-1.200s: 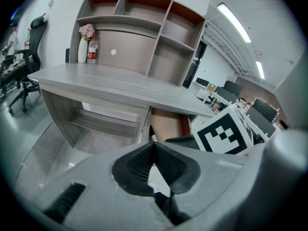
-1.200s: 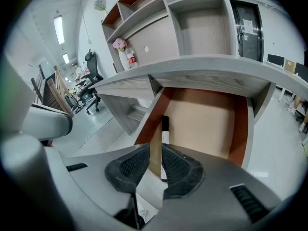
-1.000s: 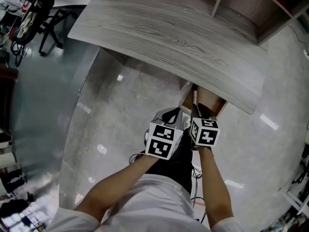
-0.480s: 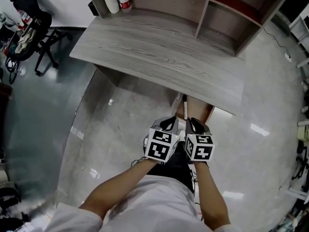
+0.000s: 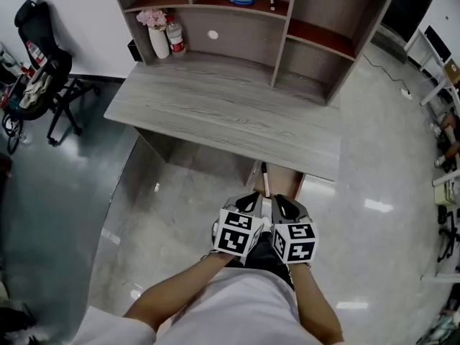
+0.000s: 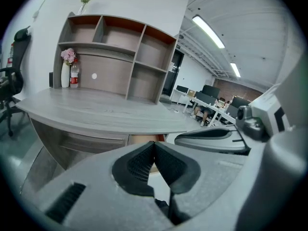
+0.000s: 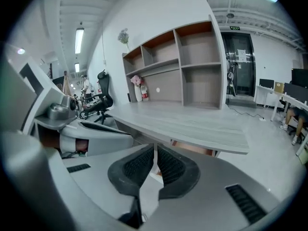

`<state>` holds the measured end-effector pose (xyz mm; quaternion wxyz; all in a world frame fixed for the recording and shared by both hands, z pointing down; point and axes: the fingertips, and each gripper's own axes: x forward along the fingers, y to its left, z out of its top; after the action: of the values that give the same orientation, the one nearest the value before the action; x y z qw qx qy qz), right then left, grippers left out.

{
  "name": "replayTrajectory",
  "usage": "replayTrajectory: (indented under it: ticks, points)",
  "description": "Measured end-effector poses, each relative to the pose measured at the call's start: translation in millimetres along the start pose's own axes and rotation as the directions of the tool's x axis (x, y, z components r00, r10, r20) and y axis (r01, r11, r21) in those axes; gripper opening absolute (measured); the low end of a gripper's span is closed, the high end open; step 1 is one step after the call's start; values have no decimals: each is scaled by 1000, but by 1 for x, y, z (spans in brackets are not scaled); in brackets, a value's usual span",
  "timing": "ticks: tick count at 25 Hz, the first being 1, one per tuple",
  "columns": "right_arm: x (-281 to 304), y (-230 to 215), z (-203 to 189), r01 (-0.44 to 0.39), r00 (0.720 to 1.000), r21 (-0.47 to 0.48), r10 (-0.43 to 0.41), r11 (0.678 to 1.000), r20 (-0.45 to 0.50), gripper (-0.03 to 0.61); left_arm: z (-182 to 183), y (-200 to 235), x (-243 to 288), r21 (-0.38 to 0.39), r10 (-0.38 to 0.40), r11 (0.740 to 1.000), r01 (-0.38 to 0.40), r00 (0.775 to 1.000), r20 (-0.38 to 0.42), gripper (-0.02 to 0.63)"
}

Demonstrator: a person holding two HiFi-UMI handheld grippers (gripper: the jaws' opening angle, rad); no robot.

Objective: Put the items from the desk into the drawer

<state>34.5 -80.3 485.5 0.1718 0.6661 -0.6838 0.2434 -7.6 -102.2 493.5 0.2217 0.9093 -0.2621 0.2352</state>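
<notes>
The grey wood desk (image 5: 215,113) has a bare top apart from a white vase of pink flowers (image 5: 157,37) and a small bottle (image 5: 175,38) at its back left. Under its right end a drawer (image 5: 282,181) stands open, brown inside, with a thin white-and-black stick (image 5: 264,180) at its left edge. My left gripper (image 5: 251,198) and right gripper (image 5: 283,202) hover side by side just in front of the drawer, both shut and empty. The left gripper view shows shut jaws (image 6: 154,146) below the desk edge; the right gripper (image 7: 155,150) looks the same.
A shelf unit (image 5: 280,27) stands on the back of the desk, with blue scissors (image 5: 237,0) on an upper shelf. A black office chair (image 5: 42,63) stands at the left. Shiny floor (image 5: 172,192) lies under and around the desk.
The view has pulled back and tilted up, so the shelf unit, vase and bottle came into sight. Both grippers drew back from the drawer toward my body, still shut.
</notes>
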Motion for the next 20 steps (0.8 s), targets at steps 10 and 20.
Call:
replayTrajectory:
  ticks: [10, 20]
  points:
    - [-34, 26, 30, -51, 996, -12, 52, 999, 78, 2, 20, -18, -31, 76, -42, 996, 39, 998, 46, 3]
    - [-38, 27, 27, -38, 996, -26, 40, 999, 74, 2, 25, -18, -37, 84, -44, 996, 40, 998, 52, 3]
